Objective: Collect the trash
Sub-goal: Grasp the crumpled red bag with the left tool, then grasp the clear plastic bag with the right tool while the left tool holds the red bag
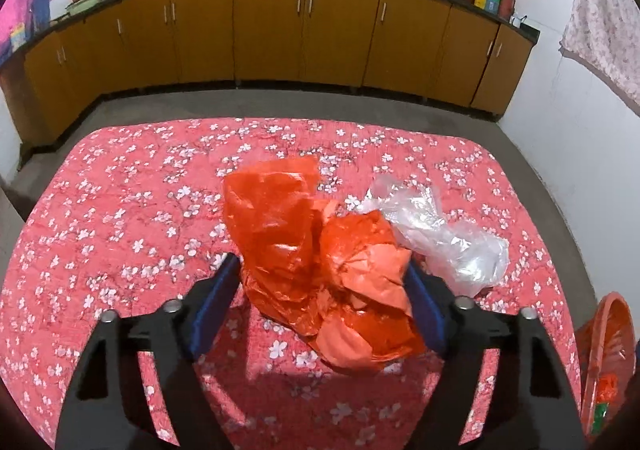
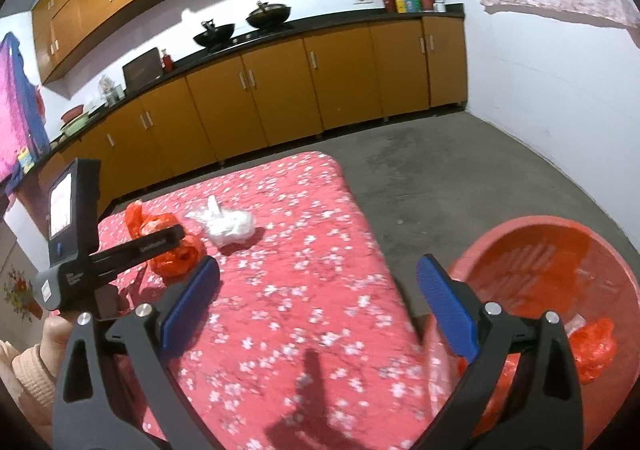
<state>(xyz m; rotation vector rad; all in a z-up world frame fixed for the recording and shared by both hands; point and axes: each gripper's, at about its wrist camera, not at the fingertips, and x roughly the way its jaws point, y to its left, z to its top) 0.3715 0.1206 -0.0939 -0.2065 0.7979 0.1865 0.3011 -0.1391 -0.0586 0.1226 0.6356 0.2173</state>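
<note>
A crumpled orange plastic bag [image 1: 316, 250] lies on the red floral table [image 1: 120, 210], with a clear plastic bag [image 1: 440, 238] just to its right. My left gripper [image 1: 324, 282] is open with its blue fingers on either side of the orange bag, not closed on it. In the right wrist view the orange bag [image 2: 172, 246] and the clear bag [image 2: 228, 226] lie far back on the table [image 2: 300, 290], with the left gripper's body over the orange bag. My right gripper [image 2: 318, 290] is open and empty near the table's right edge, beside a red bin [image 2: 560, 250].
The red bin holds an orange bag [image 2: 592, 346]; it also shows at the lower right of the left wrist view [image 1: 608, 350]. Orange cabinets [image 1: 280, 30] with a black counter run along the far wall. Grey floor [image 2: 460, 178] surrounds the table.
</note>
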